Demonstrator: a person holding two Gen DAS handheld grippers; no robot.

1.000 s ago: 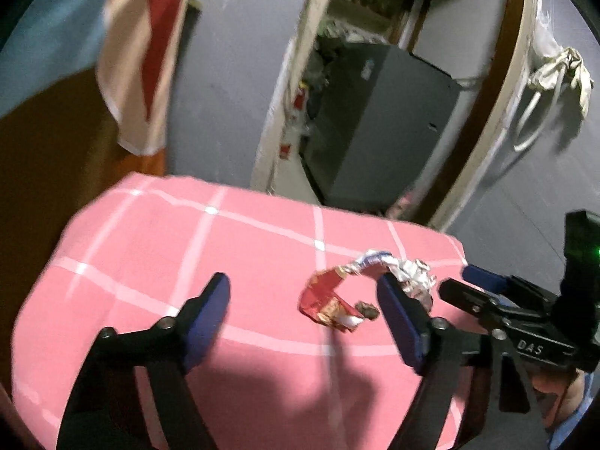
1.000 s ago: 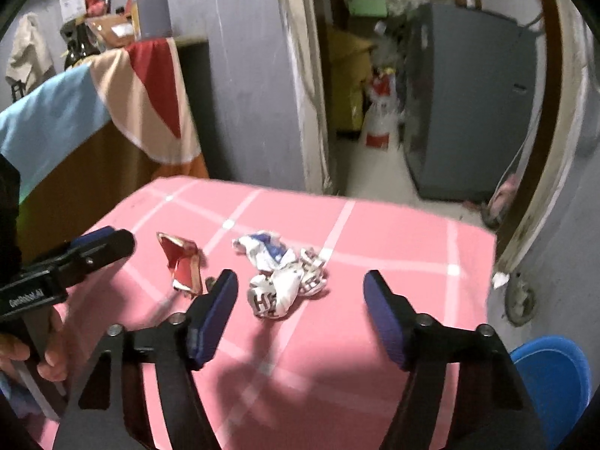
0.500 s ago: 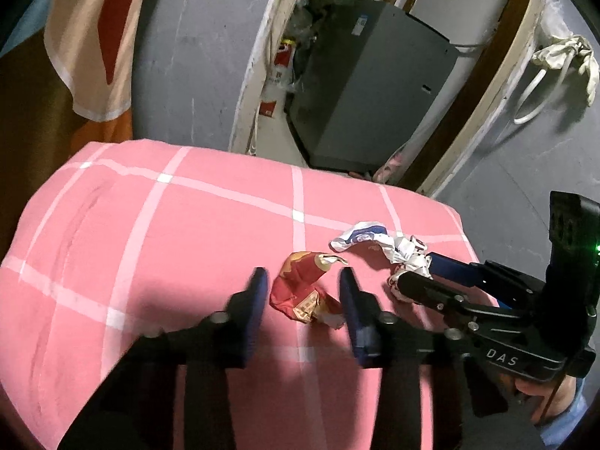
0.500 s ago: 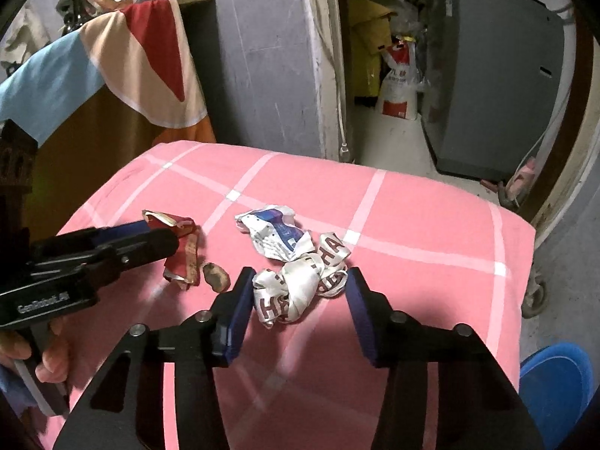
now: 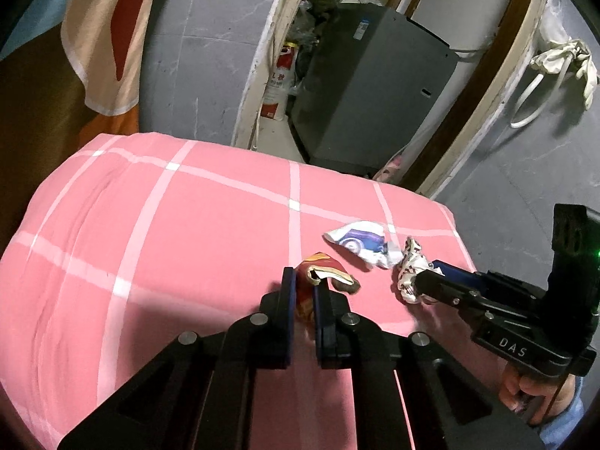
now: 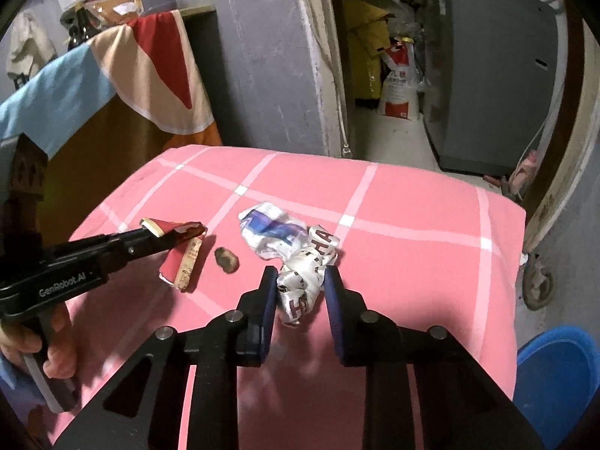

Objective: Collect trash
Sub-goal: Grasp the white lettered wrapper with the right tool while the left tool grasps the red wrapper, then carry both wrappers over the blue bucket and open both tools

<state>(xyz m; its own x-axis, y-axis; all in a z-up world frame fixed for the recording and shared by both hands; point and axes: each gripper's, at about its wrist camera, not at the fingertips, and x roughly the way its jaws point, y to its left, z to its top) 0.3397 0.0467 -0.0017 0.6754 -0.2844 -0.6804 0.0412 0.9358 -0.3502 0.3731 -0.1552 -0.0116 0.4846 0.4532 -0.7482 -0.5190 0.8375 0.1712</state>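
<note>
On the pink checked cloth (image 6: 412, 262), my left gripper (image 5: 302, 281) is shut on a crumpled red wrapper (image 5: 322, 268), which sticks out past its fingertips. The right wrist view shows the left gripper (image 6: 165, 238) from the side, with the red wrapper (image 6: 183, 262) hanging from it. My right gripper (image 6: 298, 279) is closing on a crumpled white wrapper with dark letters (image 6: 300, 294), and both pads touch it. In the left wrist view, the right gripper (image 5: 427, 277) comes in from the right, holding the white wrapper (image 5: 410, 273).
A blue-and-white wrapper (image 6: 268, 227) lies just beyond the white one. A small brown scrap (image 6: 226, 258) lies between the two grippers. A blue bin (image 6: 555, 371) stands on the floor to the right of the table. A grey cabinet (image 5: 375, 86) stands beyond the far edge.
Both grippers went from wide open to closed. The left one closed on the red wrapper and the right one on the white wrapper. Both views have tilted slightly further down.
</note>
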